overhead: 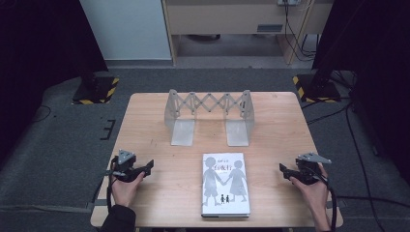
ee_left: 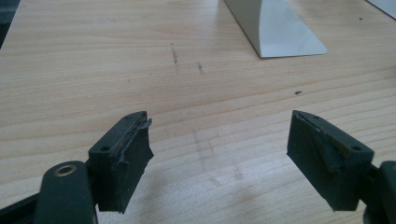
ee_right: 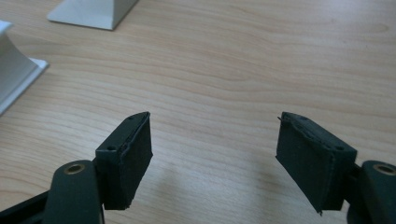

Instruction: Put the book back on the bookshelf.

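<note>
Waiting: both tools rest at the near corners of the desk (overhead: 145, 104), with nothing picked up yet.
Left tool: the left tool (overhead: 147, 166) sits low over the wood, jaws spread apart with bare desk between them, as the left gripper view shows (ee_left: 219, 140).
Right tool: the right tool (overhead: 283, 168) mirrors it, jaws likewise spread and gripping nothing; the right gripper view has plain wood between its pads (ee_right: 215, 140).
Book: the book (overhead: 225, 183) lies flat, cover up, between the two tools, well apart from each, its lower edge close to the near edge of the desk.
Rack: the metal expanding book rack (overhead: 209, 116) stands beyond both tools, past the book's far edge and apart from it; its two flat feet point back toward the tools, and one foot shows ahead of the left tool (ee_left: 280, 32).
Done so far: by the look of things, nothing; the book is untouched and the rack holds nothing.
Left to do: probably all of it, meaning closing in on the book, lifting it off the desk, standing it upright and setting it in the rack between the end plates.
Watch for: a flat book offers little edge to pinch, so lifting one side first seems likely.
</note>
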Motion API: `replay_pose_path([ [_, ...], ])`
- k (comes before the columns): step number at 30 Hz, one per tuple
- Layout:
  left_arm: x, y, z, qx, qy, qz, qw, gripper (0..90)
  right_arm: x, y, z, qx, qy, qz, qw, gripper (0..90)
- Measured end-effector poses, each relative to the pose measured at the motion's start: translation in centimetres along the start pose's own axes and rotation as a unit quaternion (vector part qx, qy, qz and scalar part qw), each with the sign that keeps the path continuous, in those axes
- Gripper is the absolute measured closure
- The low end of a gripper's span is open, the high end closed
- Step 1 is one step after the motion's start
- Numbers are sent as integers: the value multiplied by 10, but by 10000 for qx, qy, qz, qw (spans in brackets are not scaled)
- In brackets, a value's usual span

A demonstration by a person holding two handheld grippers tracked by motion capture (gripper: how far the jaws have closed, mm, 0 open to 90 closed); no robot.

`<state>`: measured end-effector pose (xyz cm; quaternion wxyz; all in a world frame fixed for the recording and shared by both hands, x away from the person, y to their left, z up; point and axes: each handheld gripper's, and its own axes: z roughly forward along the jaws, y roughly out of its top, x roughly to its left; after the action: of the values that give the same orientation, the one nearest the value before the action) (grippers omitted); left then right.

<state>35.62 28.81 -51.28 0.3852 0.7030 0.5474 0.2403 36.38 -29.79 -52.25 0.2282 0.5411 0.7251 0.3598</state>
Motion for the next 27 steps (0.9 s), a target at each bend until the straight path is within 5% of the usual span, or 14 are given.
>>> replay_pose_path([
  [14,-17,9,-10,-362,-204,42,9991,251,22,12,-8,-295,349,-78,9989,253],
  [20,-27,14,-13,-428,-219,143,9987,227,27,16,-12,-489,570,85,9971,260],
  [27,-39,14,-12,-431,-414,222,9980,240,40,21,-13,-565,746,-2,9956,259],
])
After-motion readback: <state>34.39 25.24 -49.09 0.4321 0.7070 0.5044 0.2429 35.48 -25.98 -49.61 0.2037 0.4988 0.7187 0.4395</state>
